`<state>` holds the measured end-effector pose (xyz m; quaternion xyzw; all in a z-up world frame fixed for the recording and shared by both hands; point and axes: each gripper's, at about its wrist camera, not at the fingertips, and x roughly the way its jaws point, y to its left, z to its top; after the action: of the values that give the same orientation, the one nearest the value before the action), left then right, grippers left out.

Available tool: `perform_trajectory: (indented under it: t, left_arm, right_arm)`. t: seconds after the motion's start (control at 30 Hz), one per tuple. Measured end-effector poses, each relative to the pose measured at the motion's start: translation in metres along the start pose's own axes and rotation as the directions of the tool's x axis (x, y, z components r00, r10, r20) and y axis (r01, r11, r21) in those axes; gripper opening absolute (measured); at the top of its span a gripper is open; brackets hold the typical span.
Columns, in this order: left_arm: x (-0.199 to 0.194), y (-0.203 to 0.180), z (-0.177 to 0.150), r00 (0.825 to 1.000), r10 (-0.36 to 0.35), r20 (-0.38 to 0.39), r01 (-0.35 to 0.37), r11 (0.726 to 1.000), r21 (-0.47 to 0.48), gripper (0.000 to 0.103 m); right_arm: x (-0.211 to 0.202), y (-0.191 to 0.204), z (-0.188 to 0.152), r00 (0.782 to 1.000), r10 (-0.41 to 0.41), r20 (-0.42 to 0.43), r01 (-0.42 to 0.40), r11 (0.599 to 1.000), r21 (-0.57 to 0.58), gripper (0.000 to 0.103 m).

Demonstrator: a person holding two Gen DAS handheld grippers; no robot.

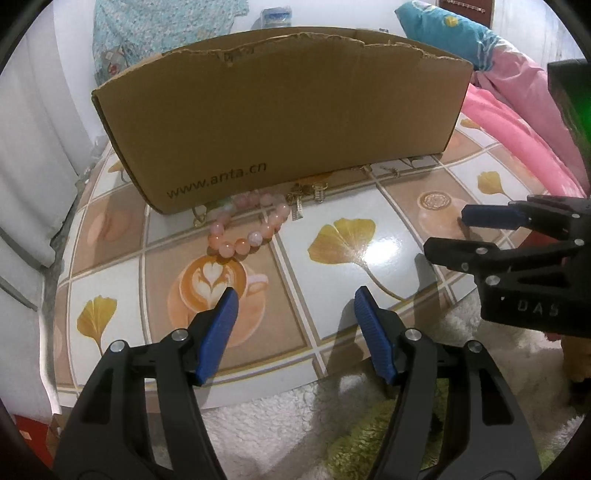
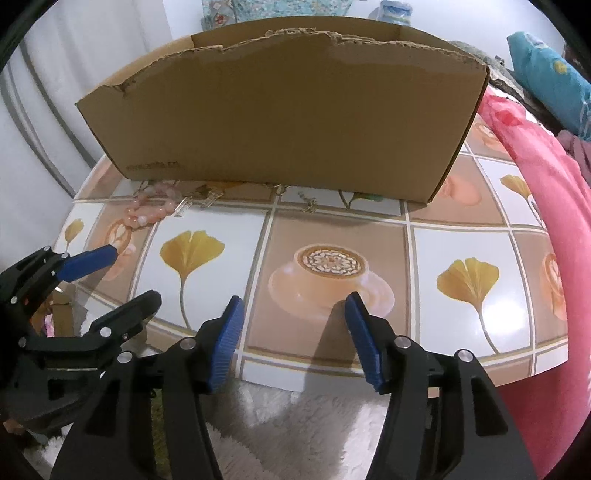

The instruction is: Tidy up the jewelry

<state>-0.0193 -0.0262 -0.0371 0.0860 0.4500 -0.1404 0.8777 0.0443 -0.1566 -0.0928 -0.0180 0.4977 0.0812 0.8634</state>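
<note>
A pink bead bracelet (image 1: pixel 248 225) lies on the patterned table (image 1: pixel 343 206) in front of a brown cardboard box (image 1: pixel 280 118). Small gold and silver pieces (image 1: pixel 308 197) lie beside it along the foot of the box. My left gripper (image 1: pixel 293 299) is open and empty over the table's near edge, short of the bracelet. My right gripper (image 2: pixel 293 306) is open and empty over a coffee-cup print. The bracelet (image 2: pixel 151 210) and small pieces (image 2: pixel 207 199) show at far left in the right wrist view, before the box (image 2: pixel 288 114). Each gripper shows in the other's view, the right (image 1: pixel 447 230) and the left (image 2: pixel 133 273).
Pink bedding (image 1: pixel 524 122) and a blue pillow (image 1: pixel 450 33) lie to the right of the table. White fluffy rug (image 2: pixel 295 435) and a green mat (image 1: pixel 369 435) lie below the table's near edge. A white wall panel (image 1: pixel 33 177) stands at left.
</note>
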Motion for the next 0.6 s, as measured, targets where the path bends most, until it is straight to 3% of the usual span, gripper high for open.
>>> perform_trajectory:
  t: [0.6]
  left_arm:
    - [0.000, -0.003, 0.000, 1.000, -0.003, 0.003, 0.003, 1.000, 0.004, 0.069]
  right_arm:
    - [0.011, 0.014, 0.000, 1.000, 0.001, -0.003, -0.001, 1.000, -0.007, 0.071]
